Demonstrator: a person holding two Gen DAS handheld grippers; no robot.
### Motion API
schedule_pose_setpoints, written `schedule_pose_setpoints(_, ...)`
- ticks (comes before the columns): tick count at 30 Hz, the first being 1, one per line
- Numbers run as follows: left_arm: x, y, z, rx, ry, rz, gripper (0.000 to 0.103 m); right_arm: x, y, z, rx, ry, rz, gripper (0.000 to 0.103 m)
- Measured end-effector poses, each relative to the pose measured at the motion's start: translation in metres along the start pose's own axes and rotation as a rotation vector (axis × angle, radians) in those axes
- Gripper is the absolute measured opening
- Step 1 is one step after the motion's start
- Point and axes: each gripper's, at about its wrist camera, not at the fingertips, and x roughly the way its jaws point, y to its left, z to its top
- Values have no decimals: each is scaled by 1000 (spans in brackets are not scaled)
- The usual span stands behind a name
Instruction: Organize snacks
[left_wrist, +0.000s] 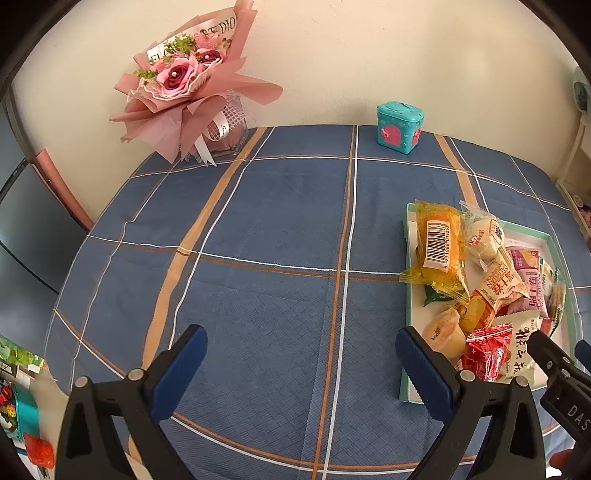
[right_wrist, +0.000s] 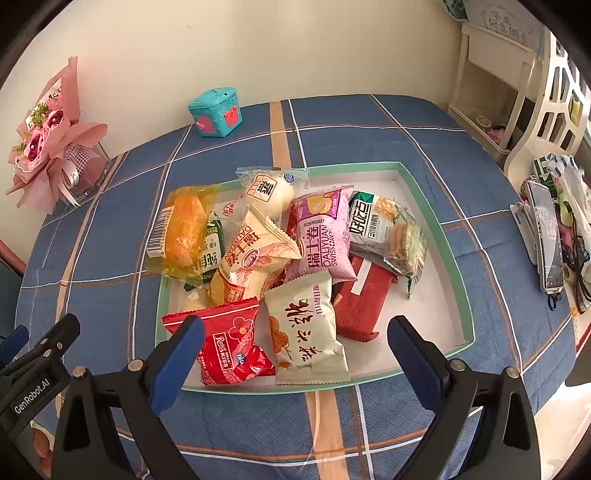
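The left hand-held gripper hangs with its jaws wide and nothing between them, above bare blue checked cloth on the worktop, just left of the tray. The right hand-held gripper is also spread wide and holds nothing; it hovers over the tray's near edge, with its left finger in front of the red packet and its right finger over bare tray floor.

All the snacks lie heaped inside the tray: the red packet at the near left, a pale packet just beside it, a dark red packet behind that, a pink packet and a cream packet in the middle, a green-and-white biscuit packet at the right, a round bun at the back, and a yellow cake hanging over the left rim.

A teal box stands near the wall, well apart from the tray, and a pink bouquet stands at the far left corner.
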Motion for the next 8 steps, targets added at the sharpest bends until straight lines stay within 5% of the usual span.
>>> schedule_pose_setpoints(8, -2, 5, 0, -21, -14, -21, 103, 1, -1, 1, -4, 2, -1, 99)
